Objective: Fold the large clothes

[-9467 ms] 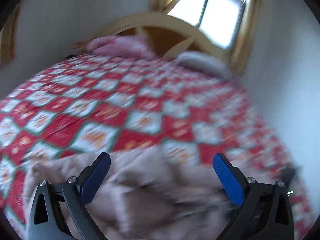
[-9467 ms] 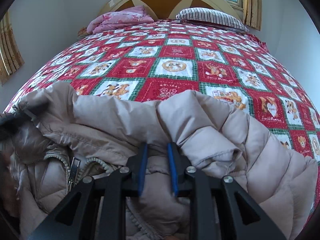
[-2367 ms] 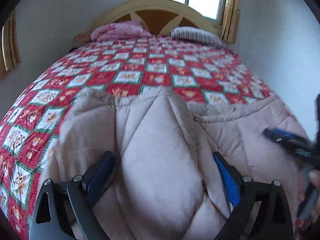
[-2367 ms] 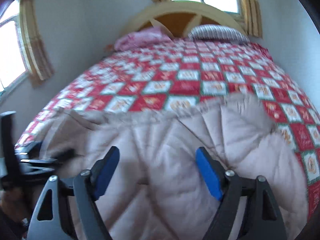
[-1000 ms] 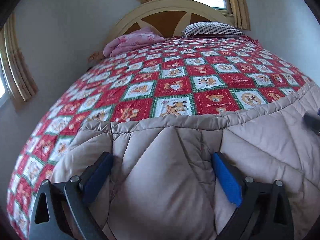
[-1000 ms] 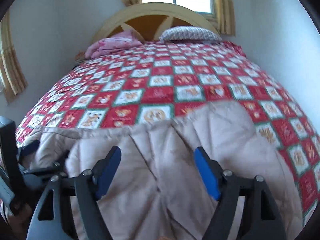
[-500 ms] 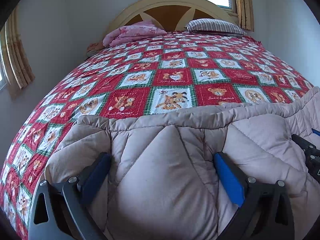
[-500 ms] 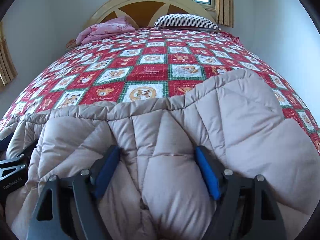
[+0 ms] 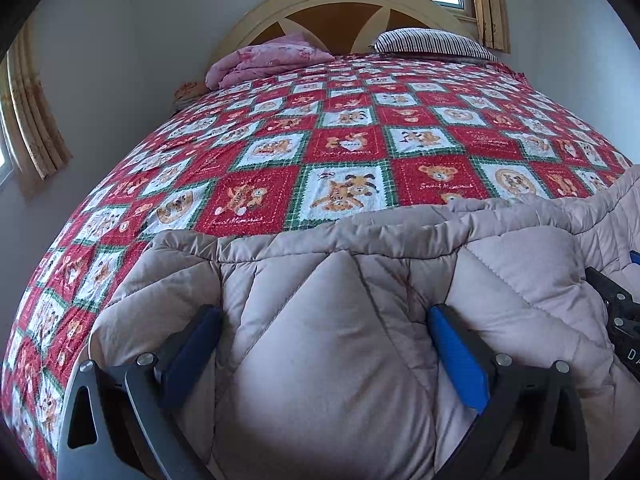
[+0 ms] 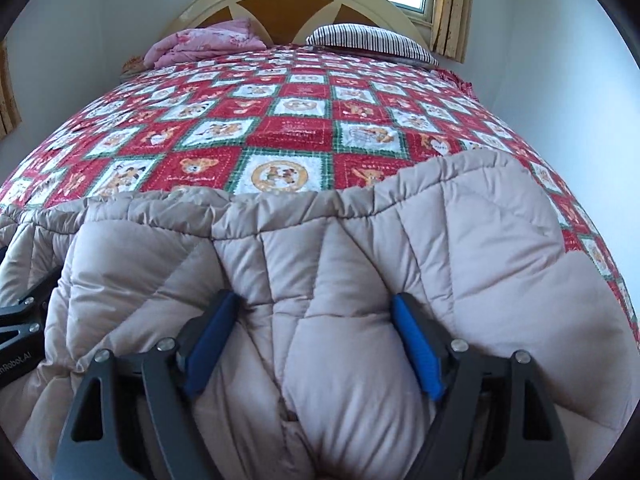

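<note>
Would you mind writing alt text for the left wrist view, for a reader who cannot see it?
The open left gripper presses its blue-padded fingers into a beige quilted jacket spread on a bed with a red patchwork bedspread. A pink blanket and striped pillow lie by the headboard; the right gripper's tip shows at the right edge.

Count on inspection: one beige quilted coat (image 9: 320,360), lying on one bed (image 9: 352,148) under one patchwork cover. Two tongs: left tongs (image 9: 324,354) and right tongs (image 10: 316,344), each with two blue pads. One striped pillow (image 9: 432,42); one pink folded blanket (image 9: 268,60); one headboard (image 9: 340,4).
</note>
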